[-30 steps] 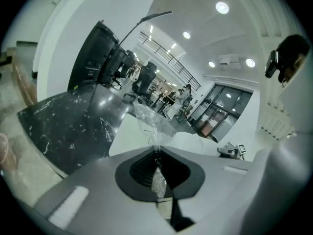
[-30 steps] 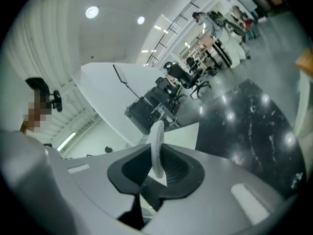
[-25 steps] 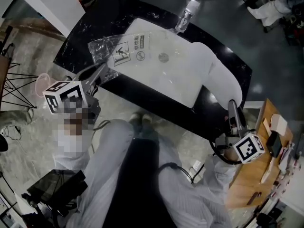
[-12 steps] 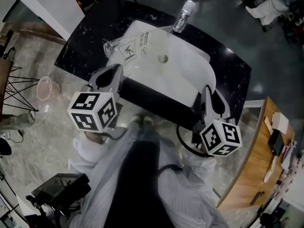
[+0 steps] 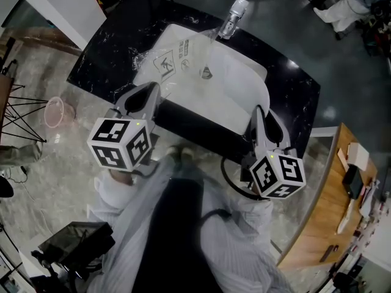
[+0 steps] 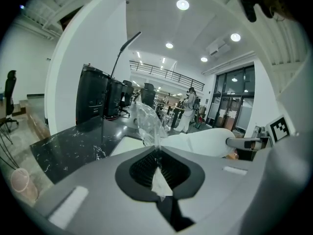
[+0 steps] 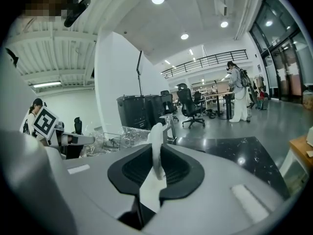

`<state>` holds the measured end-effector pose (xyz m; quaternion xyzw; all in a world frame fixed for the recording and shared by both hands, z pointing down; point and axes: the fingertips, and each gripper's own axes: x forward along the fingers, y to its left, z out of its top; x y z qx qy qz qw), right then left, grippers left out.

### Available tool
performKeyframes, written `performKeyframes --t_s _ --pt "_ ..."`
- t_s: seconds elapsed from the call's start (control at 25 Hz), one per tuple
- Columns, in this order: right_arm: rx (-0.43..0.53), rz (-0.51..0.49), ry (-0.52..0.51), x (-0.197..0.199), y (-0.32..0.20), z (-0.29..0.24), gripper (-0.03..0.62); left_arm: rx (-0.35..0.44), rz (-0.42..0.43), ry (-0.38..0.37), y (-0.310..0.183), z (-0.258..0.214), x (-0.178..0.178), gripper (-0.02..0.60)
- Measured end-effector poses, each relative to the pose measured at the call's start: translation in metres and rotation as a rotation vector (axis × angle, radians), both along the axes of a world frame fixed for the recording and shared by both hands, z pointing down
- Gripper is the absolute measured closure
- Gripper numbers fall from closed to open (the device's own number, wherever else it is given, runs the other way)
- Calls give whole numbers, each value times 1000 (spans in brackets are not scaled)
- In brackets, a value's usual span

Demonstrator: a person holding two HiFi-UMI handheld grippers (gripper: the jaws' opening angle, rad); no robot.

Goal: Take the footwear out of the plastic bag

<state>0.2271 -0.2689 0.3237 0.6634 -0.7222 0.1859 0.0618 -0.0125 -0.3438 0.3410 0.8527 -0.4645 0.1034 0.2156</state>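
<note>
In the head view a long white piece of footwear (image 5: pixel 235 93) lies across the black marble table (image 5: pixel 113 38). A clear plastic bag (image 5: pixel 168 60) with printed warning signs covers its far left end. My left gripper (image 5: pixel 148 90) is shut on the bag's edge; in the left gripper view the crumpled plastic bag (image 6: pixel 146 124) rises from the jaws, with the footwear (image 6: pixel 205 141) behind. My right gripper (image 5: pixel 259 112) is shut on the footwear's near right end; the white footwear (image 7: pixel 156 146) stands pinched between the jaws, and the bag (image 7: pixel 115 138) lies beyond.
A clear bottle (image 5: pixel 231 16) stands at the table's far edge. A wooden desk (image 5: pixel 327 206) with small items is at the right. On the floor at the left are a pink bin (image 5: pixel 54 112) and a black wire frame (image 5: pixel 18 108). The person's legs are below.
Both grippers have drawn in toward the middle and up toward the head camera. The bag has shifted right, further over the footwear. Little differs over the last half second.
</note>
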Motion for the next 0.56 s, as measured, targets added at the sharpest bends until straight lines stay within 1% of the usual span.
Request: performKeyframes --t_s 0.24,0.56 --pt "15 0 -5 2 1 -2 530 10 7 -1 3 -2 3 580" --pt "22 -6 -4 2 1 -6 530 5 12 -6 5 -4 4 580"
